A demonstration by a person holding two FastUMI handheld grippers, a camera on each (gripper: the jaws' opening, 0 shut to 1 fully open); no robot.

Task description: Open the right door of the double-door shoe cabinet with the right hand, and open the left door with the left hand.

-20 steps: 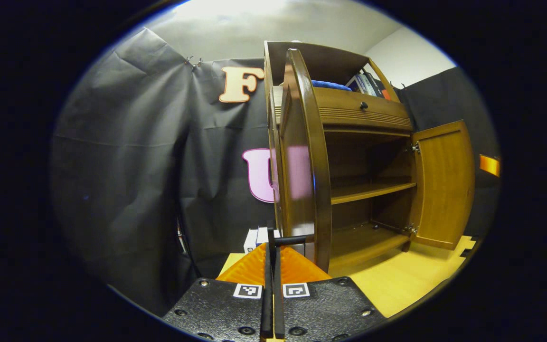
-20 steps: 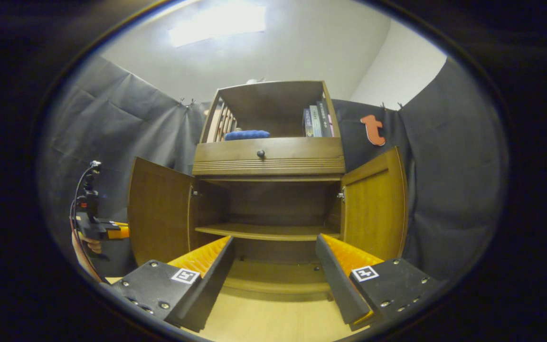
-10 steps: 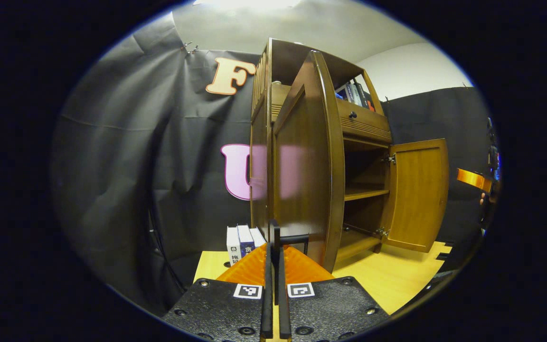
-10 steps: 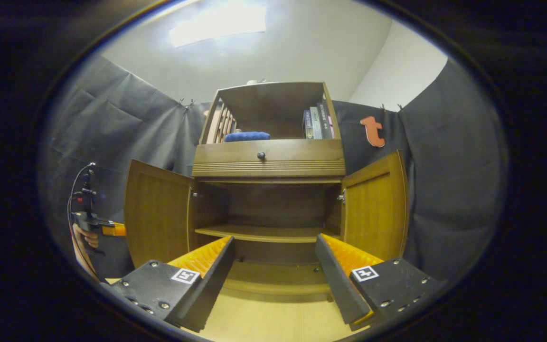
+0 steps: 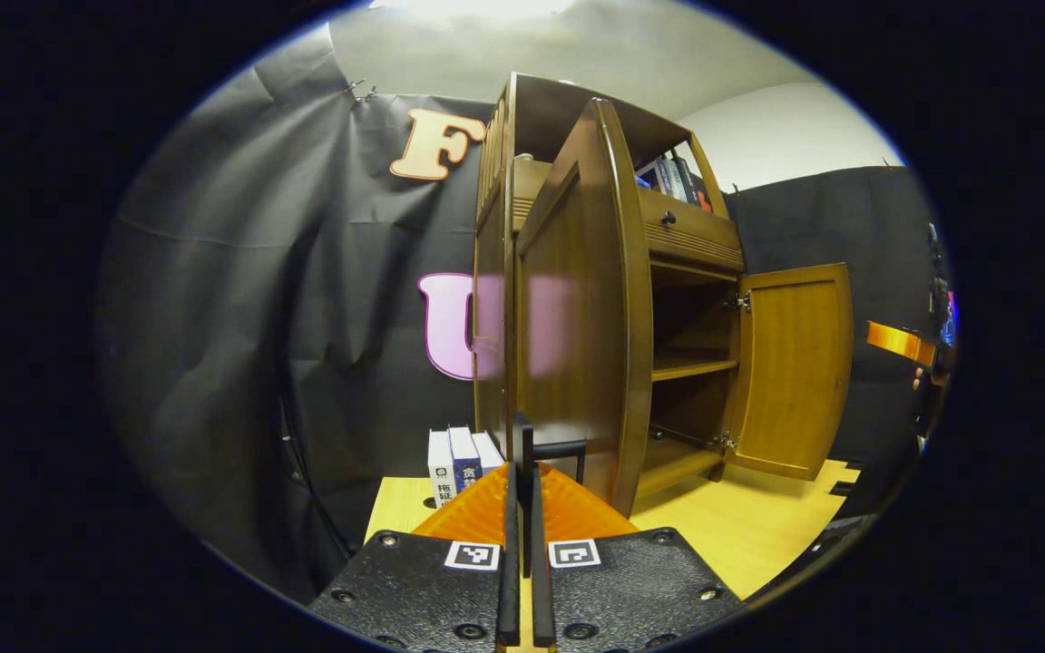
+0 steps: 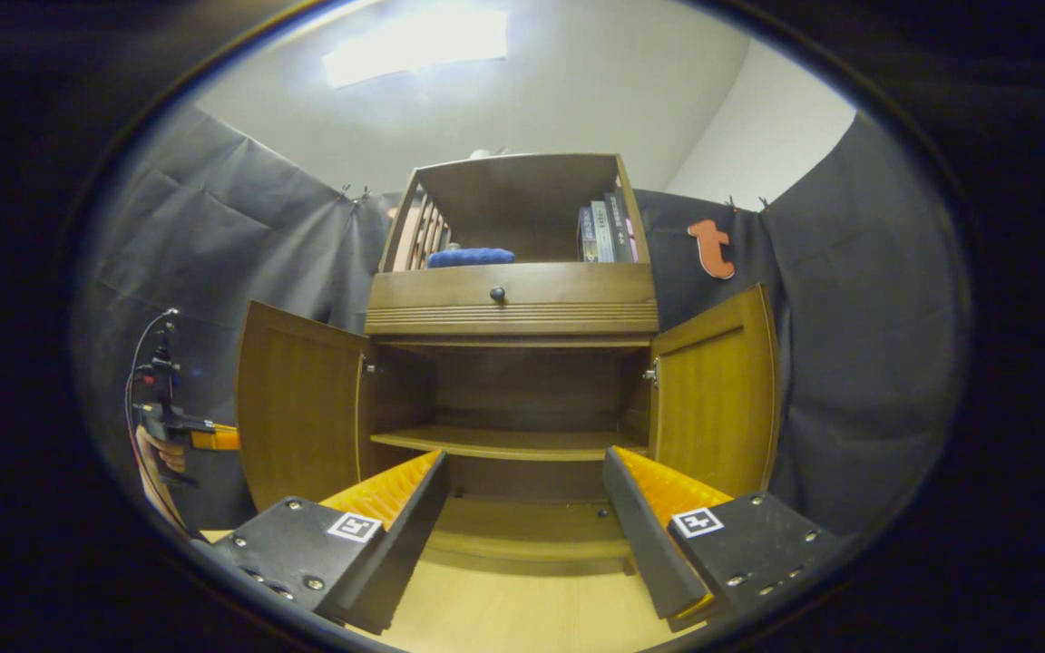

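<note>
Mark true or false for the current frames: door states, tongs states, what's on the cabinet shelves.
1. Both cabinet doors stand open. True: the left door and right door are swung out.
2. The right tongs are clamped on the right door. False: they are spread open, apart from both doors.
3. The left tongs are closed at the handle of the left door. True.
4. The middle shelf holds shoes. False: it is bare.
5. Books stand in the top compartment. True, beside a blue item.
6. The drawer is pulled out. False: it sits flush.
</note>
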